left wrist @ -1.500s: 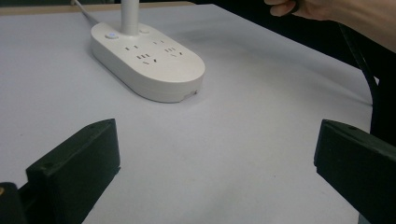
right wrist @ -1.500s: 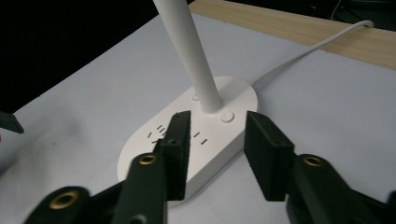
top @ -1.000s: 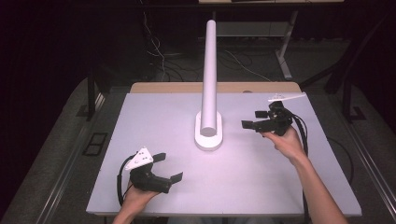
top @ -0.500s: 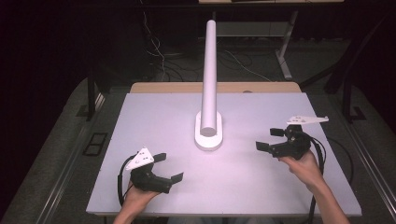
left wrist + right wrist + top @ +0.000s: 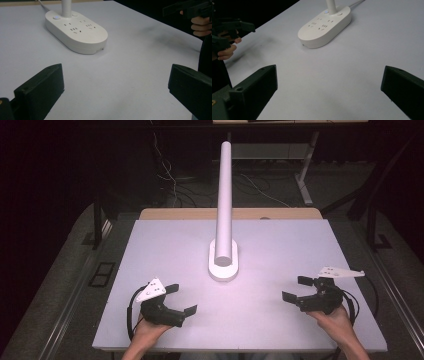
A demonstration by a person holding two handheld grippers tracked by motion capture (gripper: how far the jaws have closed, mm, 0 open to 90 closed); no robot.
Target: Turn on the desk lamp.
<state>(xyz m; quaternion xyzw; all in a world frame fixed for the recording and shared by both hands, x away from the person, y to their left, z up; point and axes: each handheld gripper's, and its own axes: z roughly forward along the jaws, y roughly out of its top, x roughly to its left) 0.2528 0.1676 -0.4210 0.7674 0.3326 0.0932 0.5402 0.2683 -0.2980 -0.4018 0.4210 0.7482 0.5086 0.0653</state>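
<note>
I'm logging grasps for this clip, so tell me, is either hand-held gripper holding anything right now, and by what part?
Nothing is held. The left hand-held gripper and right hand-held gripper both have jaws wide open over the bare table, apart from the white power strip.

Bright, evenly lit table (image 5: 280, 320) against dark surroundings; soft shadows, slightly grainy.

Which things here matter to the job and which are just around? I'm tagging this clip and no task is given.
Likely in play:
- white power strip with an upright white tube, mid-table
- left gripper, open
- right gripper, open

Just around:
- white table
- cables on the floor behind
- desk leg behind
</note>
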